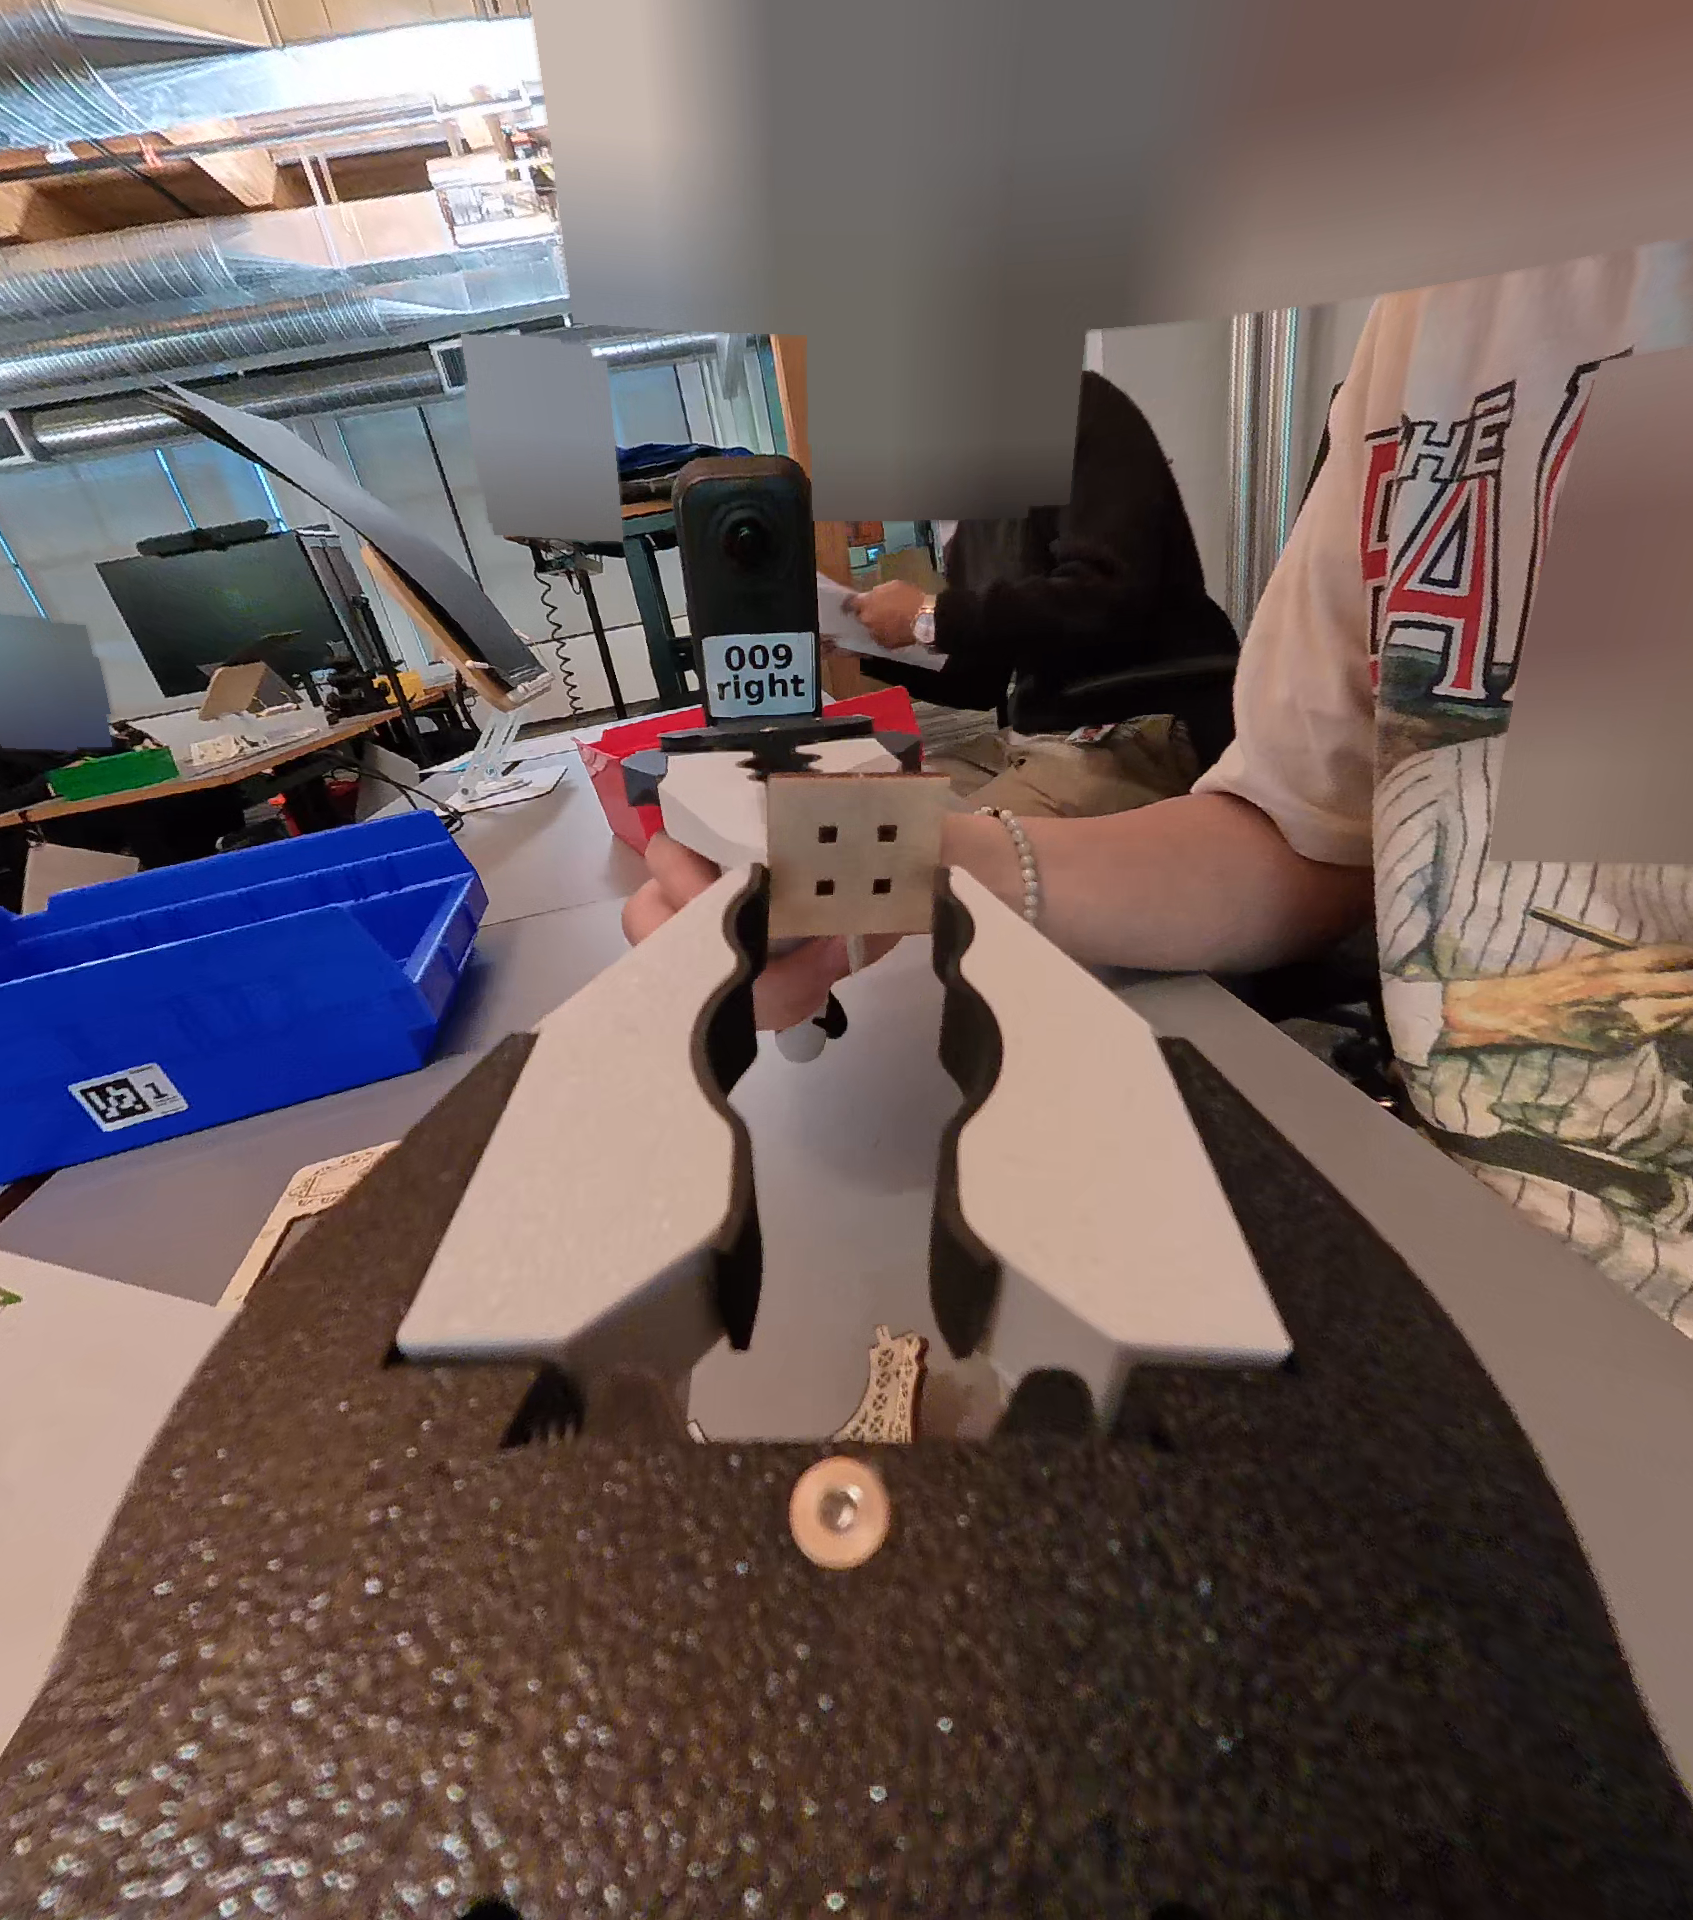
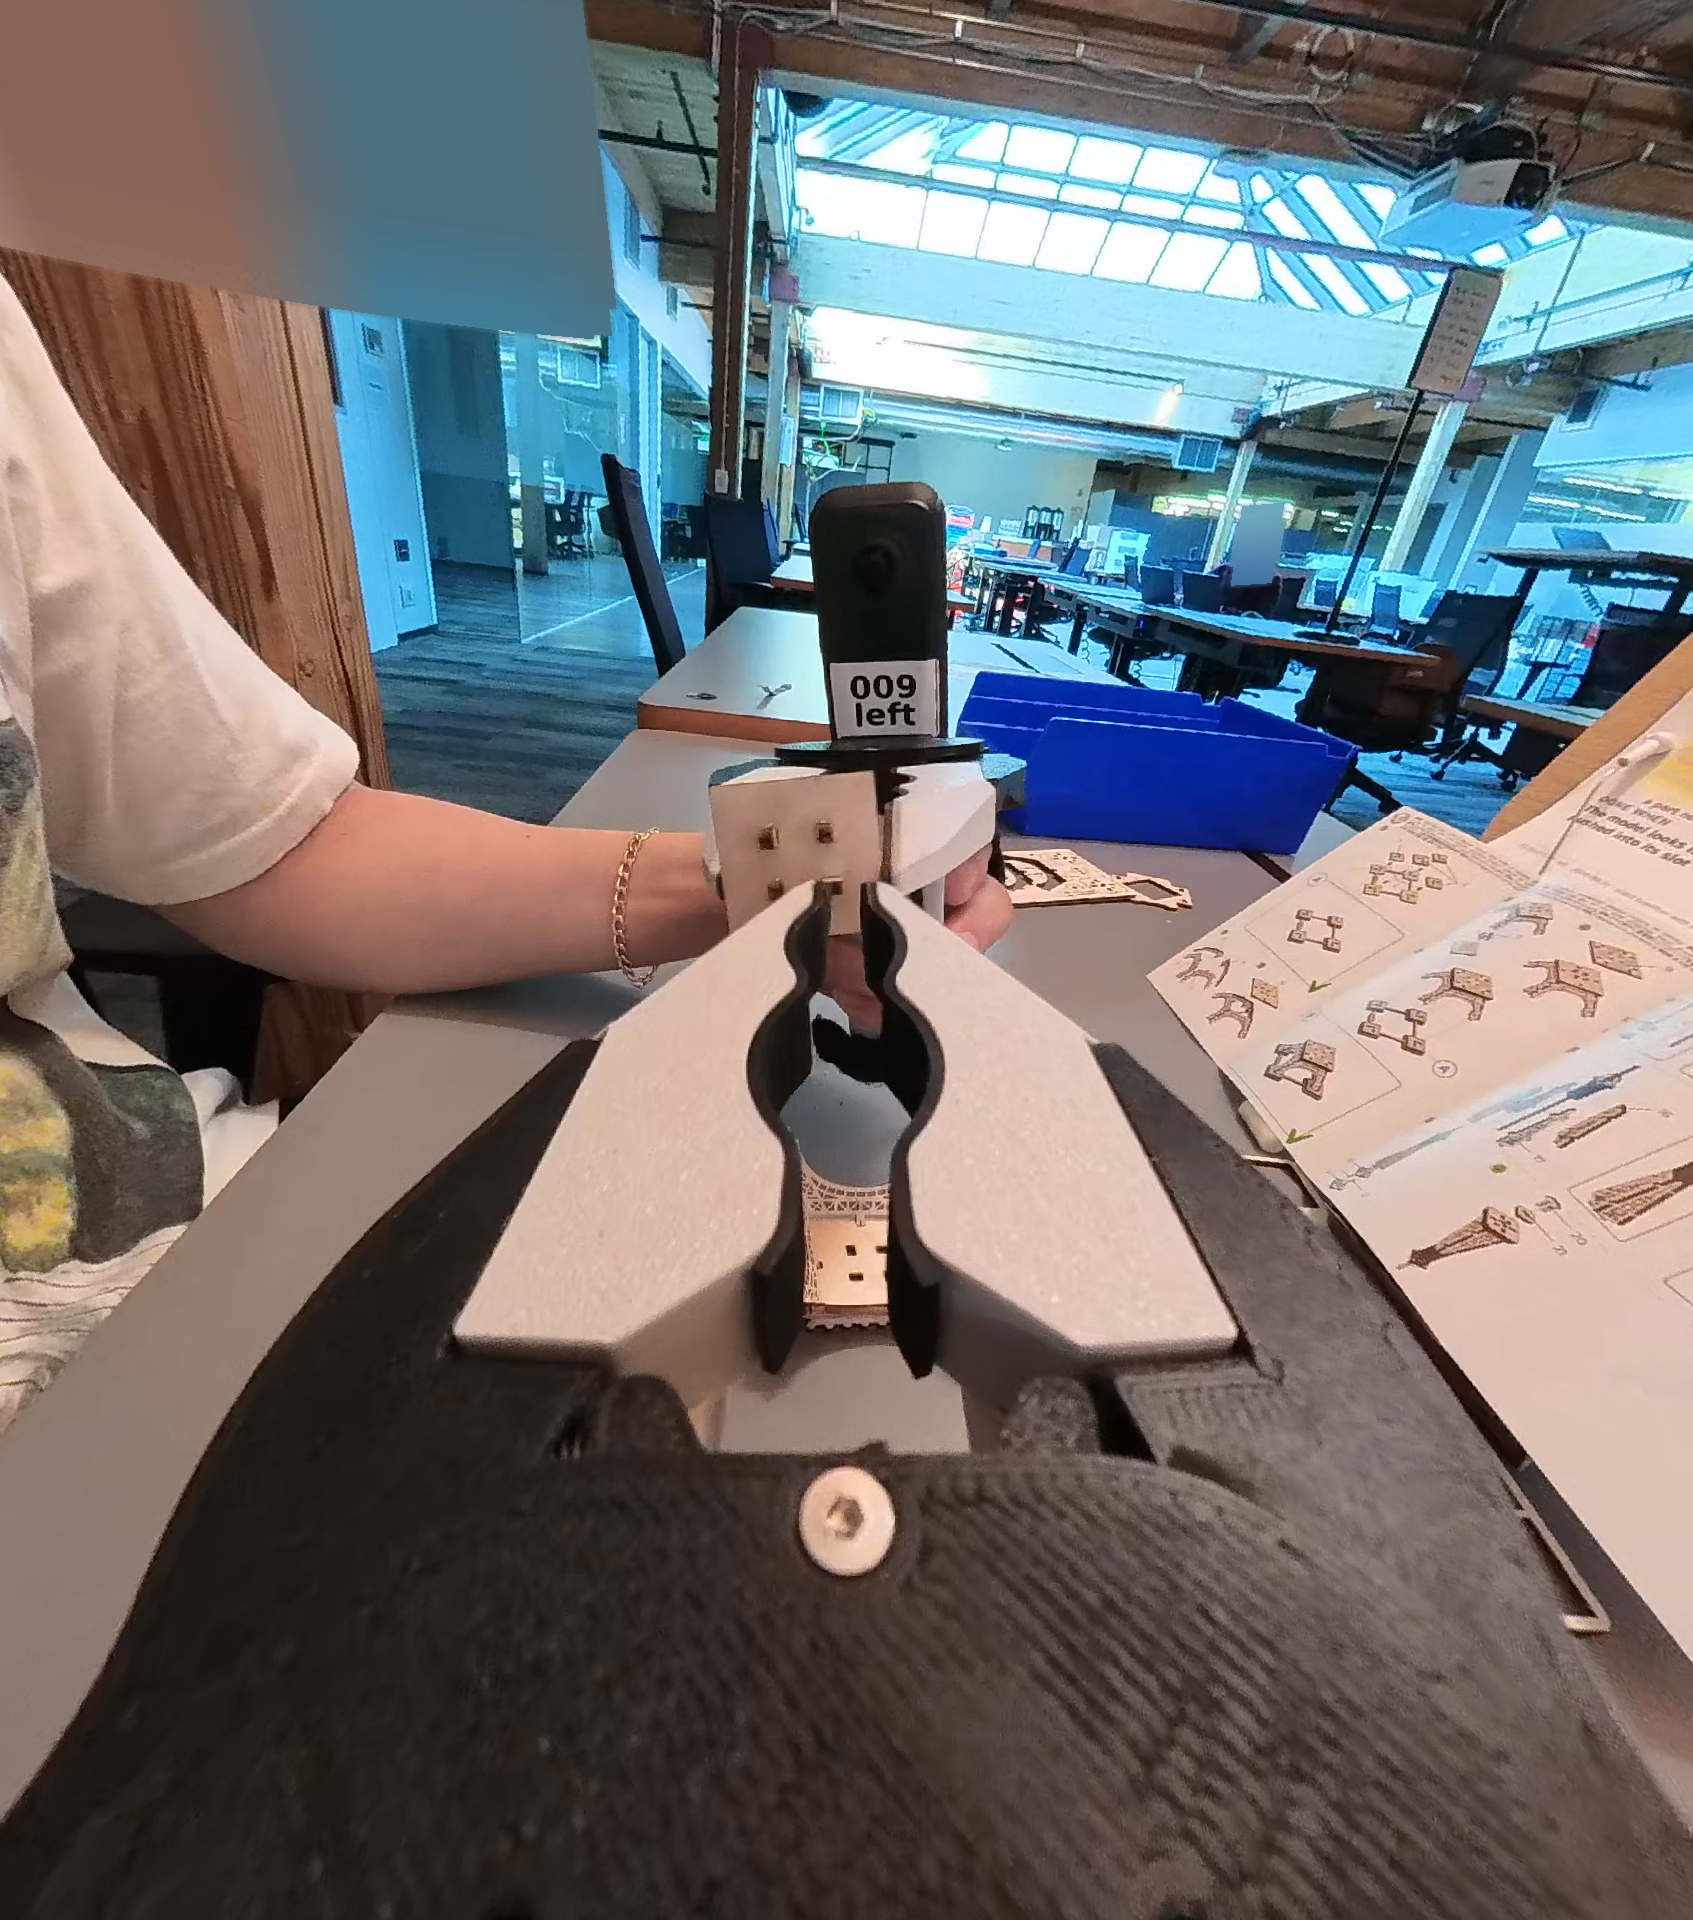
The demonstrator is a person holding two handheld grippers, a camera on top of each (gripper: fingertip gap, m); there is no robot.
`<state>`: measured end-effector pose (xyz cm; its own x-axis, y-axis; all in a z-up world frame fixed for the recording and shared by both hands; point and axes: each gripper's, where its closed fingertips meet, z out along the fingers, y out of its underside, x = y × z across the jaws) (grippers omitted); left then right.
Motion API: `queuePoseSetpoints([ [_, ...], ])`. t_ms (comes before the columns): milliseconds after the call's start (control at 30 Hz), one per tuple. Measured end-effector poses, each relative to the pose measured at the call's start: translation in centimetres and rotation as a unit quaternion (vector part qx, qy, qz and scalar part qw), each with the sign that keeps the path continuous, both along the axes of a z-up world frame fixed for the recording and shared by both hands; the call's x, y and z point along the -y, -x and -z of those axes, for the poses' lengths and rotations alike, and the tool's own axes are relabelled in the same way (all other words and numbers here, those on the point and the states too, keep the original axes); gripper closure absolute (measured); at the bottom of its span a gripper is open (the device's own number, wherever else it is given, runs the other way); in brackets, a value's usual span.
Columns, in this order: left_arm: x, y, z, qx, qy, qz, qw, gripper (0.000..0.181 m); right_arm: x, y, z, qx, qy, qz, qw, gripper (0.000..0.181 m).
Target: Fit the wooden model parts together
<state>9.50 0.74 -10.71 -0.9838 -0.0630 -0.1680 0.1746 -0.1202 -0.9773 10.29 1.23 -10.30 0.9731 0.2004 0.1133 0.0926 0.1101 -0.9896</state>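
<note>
My left gripper [image 1: 850, 909] is shut on a square wooden plate [image 1: 852, 862] with four small square holes and holds it upright by its side edges, above the grey table [image 1: 1341, 1164]. The plate also shows in the right wrist view [image 2: 795, 862]. My right gripper [image 2: 847, 920] faces it from the other side, with its tips at the plate's lower right hole. Its jaws are nearly closed on a wooden lattice part [image 2: 847, 1252] that fills the gap between the fingers. How this part meets the plate is hidden.
A loose wooden lattice piece [image 1: 889, 1387] shows through my left fingers' gap. A blue bin [image 1: 177, 997] and a red bin [image 1: 634, 758] stand on the table. Instruction sheets [image 2: 1507, 1122] lie at the right, with a cut-out wooden sheet [image 2: 1091, 883] behind. A person's torso [image 1: 1590, 935] is close. The grippers are tip to tip, or close to it.
</note>
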Motion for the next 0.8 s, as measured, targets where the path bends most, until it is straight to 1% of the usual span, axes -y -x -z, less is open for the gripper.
queuePoseSetpoints([
  [167,-0.10,0.14,-0.08,-0.002,0.002,0.002,1.000,0.152,-0.21,0.31,0.13,0.008,0.001,-0.004,1.000,0.181],
  [367,-0.01,0.25,0.11,-0.005,-0.004,0.003,1.000,0.152,-0.15,0.40,0.05,0.007,-0.001,-0.007,1.000,0.177],
  [467,0.10,0.22,0.08,-0.007,-0.002,0.003,1.000,0.152,-0.13,0.56,0.04,0.007,-0.001,-0.012,1.000,0.180],
  [800,-0.08,-0.40,0.02,-0.033,0.004,-0.015,0.999,0.152,-0.31,-0.08,-0.01,-0.004,0.003,0.005,1.000,0.181],
])
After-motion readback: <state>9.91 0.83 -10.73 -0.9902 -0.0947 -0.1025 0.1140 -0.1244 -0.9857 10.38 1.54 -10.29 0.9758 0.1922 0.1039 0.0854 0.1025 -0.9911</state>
